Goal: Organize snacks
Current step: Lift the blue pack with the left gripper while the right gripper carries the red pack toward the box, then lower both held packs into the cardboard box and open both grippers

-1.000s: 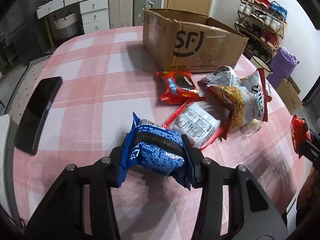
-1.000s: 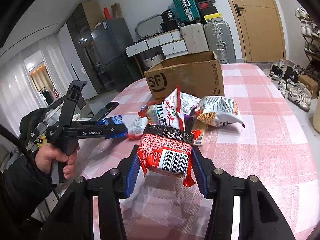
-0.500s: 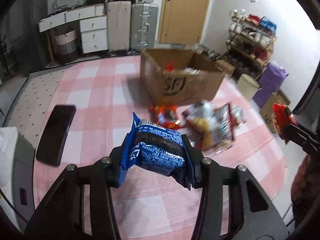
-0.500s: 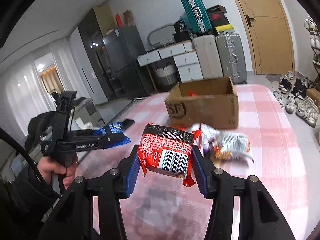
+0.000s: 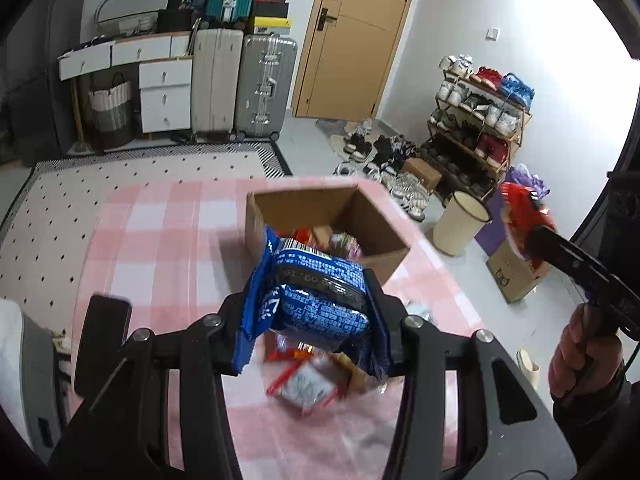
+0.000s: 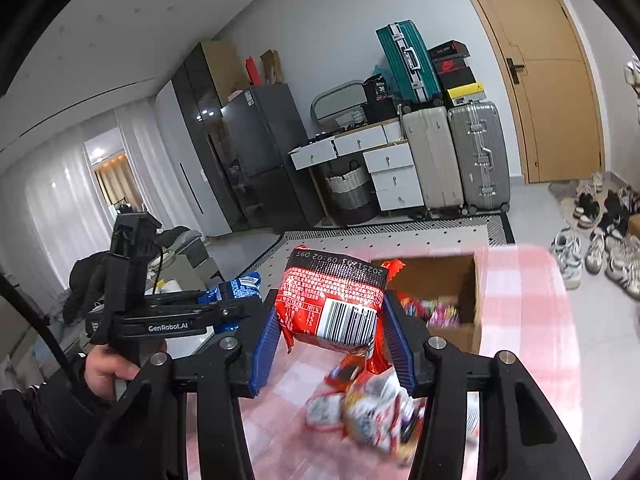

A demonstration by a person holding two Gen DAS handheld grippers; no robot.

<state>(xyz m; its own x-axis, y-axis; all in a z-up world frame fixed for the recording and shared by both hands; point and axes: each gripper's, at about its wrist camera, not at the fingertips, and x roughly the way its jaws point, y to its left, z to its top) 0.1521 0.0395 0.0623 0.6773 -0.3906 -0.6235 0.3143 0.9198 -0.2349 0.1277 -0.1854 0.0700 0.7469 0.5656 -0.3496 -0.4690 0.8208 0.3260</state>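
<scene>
Left wrist view: left fingers (image 5: 240, 320) pinch blue packet (image 5: 320, 296); right fingers (image 6: 264, 344) pinch red packet (image 6: 332, 304), both aloft.

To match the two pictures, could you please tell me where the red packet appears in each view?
Left wrist: red packet at the right edge, in the right gripper.
Right wrist: red packet at centre, between the jaws.
Shared landmark: the cardboard box.
</scene>
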